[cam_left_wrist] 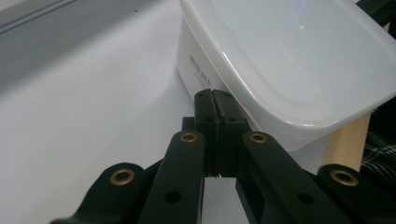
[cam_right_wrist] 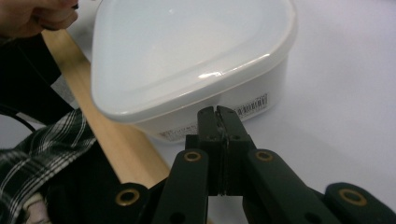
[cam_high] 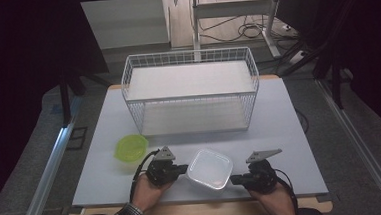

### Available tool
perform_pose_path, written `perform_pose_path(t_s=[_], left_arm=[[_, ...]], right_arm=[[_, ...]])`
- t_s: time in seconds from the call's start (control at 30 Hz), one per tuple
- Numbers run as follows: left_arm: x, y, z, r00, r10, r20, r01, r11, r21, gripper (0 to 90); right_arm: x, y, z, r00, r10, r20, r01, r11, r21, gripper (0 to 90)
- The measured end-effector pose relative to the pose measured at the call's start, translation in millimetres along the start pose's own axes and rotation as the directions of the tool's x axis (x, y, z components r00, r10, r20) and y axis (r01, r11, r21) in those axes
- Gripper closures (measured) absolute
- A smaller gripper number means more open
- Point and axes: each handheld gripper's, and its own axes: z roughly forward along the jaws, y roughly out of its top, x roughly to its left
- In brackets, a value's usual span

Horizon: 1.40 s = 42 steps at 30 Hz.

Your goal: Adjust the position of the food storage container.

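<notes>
A white plastic container [cam_high: 210,169] with a lid sits near the front edge of the table, between my two grippers. My left gripper [cam_high: 184,169] is at its left side, jaws shut with nothing between them. In the left gripper view the left gripper's [cam_left_wrist: 214,94] tips rest against the container's [cam_left_wrist: 289,60] side wall, just under the lid rim. My right gripper [cam_high: 234,179] is at the container's front right corner, also shut and empty. In the right gripper view the right gripper's [cam_right_wrist: 217,111] tips are at the container's [cam_right_wrist: 187,56] lower wall, by its label.
A white wire basket rack [cam_high: 190,90] with two levels stands at the back of the pale table [cam_high: 280,132]. A green bowl [cam_high: 131,147] sits to the left of my left gripper. The table's wooden front edge [cam_right_wrist: 116,140] runs close behind the container.
</notes>
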Motion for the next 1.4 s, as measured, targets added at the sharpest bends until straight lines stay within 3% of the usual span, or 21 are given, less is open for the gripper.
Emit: perform_pose_path(t_s=[0.13,0.27,0.37,0.47,0.63,0.77,0.83,0.93,0.97,1.0,1.07,1.1,1.13,1.2,1.23,1.27,1.37,1.4], left_arm=[[2.4,-0.5,-2.9,0.9997,-0.012,-0.021,0.012,0.9999,-0.001,90.0],[7.9,-1.4,-7.6,0.9985,-0.033,-0.045,0.033,0.9994,-0.008,90.0],[13.0,-2.2,-10.5,0.9967,-0.052,-0.062,0.052,0.9986,-0.012,89.9],[15.0,-3.0,-12.5,0.9954,-0.067,-0.068,0.066,0.9977,-0.013,89.9],[13.3,-3.4,-13.6,0.9949,-0.061,-0.08,0.06,0.9981,-0.009,89.9],[14.6,-3.3,-13.5,0.9937,-0.079,-0.079,0.079,0.9968,-0.006,88.2],[14.8,-3.3,-15.9,0.9923,-0.079,-0.096,0.079,0.9969,-0.008,82.8],[14.5,-3.3,-23.0,0.9878,-0.059,-0.144,0.057,0.9982,-0.018,74.1],[14.9,-3.7,-25.8,0.9869,-0.06,-0.15,0.057,0.9981,-0.024,68.0],[15.2,-4.4,-28.3,0.9865,-0.06,-0.152,0.056,0.998,-0.03,56.0],[14.8,-6.3,-31.4,0.9853,-0.054,-0.162,0.049,0.9983,-0.032,52.3],[14.2,-7.5,-31.9,0.9843,-0.046,-0.171,0.042,0.9987,-0.028,43.5],[13.7,-8.9,-32.4,0.9842,-0.039,-0.173,0.035,0.999,-0.027,40.9],[13.2,-10.3,-33.0,0.9849,-0.029,-0.171,0.026,0.9994,-0.024,38.8],[13.1,-10.5,-33.5,0.9847,-0.027,-0.172,0.023,0.9994,-0.025,33.2],[13.3,-10.4,-34.1,0.9844,-0.027,-0.174,0.023,0.9994,-0.027,33.2],[14.2,-11.0,-37.2,0.9872,-0.025,-0.157,0.019,0.9989,-0.043,18.5],[14.4,-10.9,-38.2,0.9881,-0.027,-0.152,0.019,0.9984,-0.054,17.5]], right_arm=[[-7.7,9.7,5.0,1.0,-0.005,-0.004,0.005,1.0,-0.003,89.2],[-23.0,28.0,14.9,0.9983,0.004,-0.058,-0.003,1.0,0.007,89.6],[-25.8,39.8,21.3,0.9971,-0.015,-0.075,0.017,0.999,0.038,89.6],[-24.5,49.0,26.5,0.9985,-0.03,-0.047,0.032,0.998,0.052,89.6],[-21.0,49.6,32.0,0.9989,-0.037,0.027,0.037,0.999,0.007,89.6],[-18.2,44.1,31.5,0.998,-0.055,0.031,0.055,0.998,0.0,87.8],[-15.7,42.0,29.1,0.9968,-0.07,0.039,0.07,0.998,-0.002,86.0],[-12.5,39.1,22.0,0.9879,-0.13,0.084,0.132,0.991,-0.008,81.2],[-12.0,38.1,18.7,0.9864,-0.132,0.097,0.134,0.991,-0.015,77.4],[-13.0,37.2,12.2,0.9863,-0.132,0.099,0.136,0.99,-0.039,71.0],[-13.3,37.1,10.0,0.9863,-0.132,0.099,0.137,0.989,-0.048,67.2],[-14.2,37.6,6.3,0.9837,-0.14,0.113,0.148,0.987,-0.069,57.6],[-14.2,37.6,6.3,0.9837,-0.14,0.113,0.148,0.987,-0.069,57.6],[-14.7,37.6,6.3,0.9835,-0.136,0.119,0.146,0.986,-0.076,49.7],[-14.9,37.5,7.1,0.9823,-0.138,0.126,0.15,0.985,-0.085,40.1],[-14.9,37.5,7.1,0.9823,-0.138,0.126,0.15,0.985,-0.085,40.1],[-14.2,37.7,6.4,0.977,-0.151,0.151,0.167,0.981,-0.101,29.8],[-14.0,37.9,5.6,0.9768,-0.151,0.152,0.168,0.98,-0.108,27.5]])
